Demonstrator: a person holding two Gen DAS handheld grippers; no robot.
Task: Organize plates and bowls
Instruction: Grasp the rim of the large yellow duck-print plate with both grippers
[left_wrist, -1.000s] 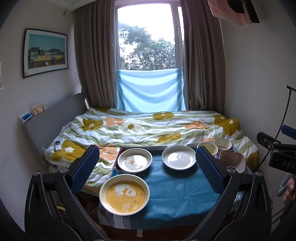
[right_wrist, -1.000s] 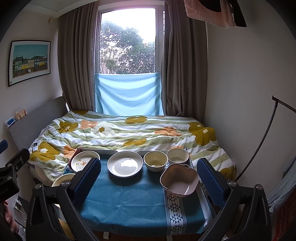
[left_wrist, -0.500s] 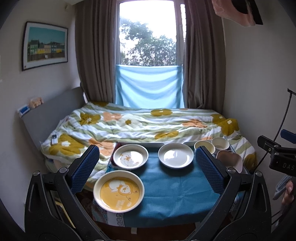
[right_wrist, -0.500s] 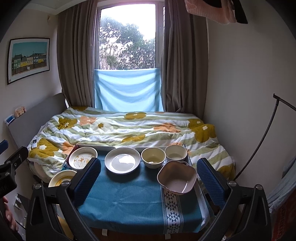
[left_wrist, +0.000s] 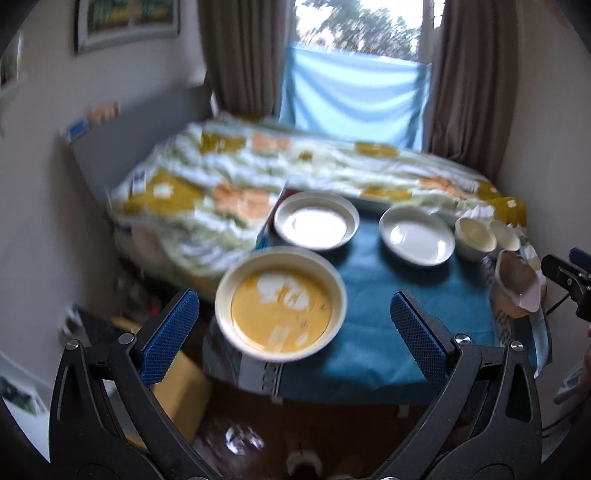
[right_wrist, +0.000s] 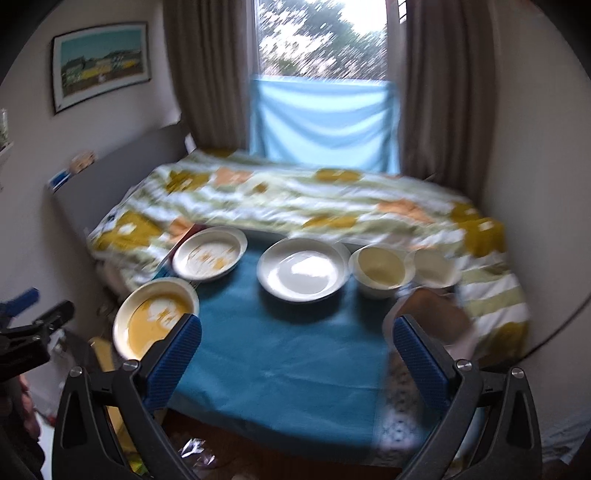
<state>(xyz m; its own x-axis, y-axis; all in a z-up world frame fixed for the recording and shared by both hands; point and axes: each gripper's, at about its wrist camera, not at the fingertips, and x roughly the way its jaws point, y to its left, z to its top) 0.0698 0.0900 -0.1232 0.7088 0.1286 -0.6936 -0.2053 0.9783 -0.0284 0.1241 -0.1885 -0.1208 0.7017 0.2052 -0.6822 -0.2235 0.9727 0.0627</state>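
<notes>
Presently both grippers stand wide open and empty. Left gripper (left_wrist: 295, 325) hovers just short of the yellow plate (left_wrist: 280, 304), which overhangs the table's (left_wrist: 369, 347) near left corner. Plate looks rigid, glazed, likely slippery and breakable; best pinched at the raised rim. Right gripper (right_wrist: 297, 352) faces the cloth.

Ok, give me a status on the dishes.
Done: nothing; no dishes are stacked. In hand: nothing; left gripper and right gripper are open and empty. Left: the yellow plate, two white plates, two bowls and the pink bowl all sit apart on the cloth.
</notes>
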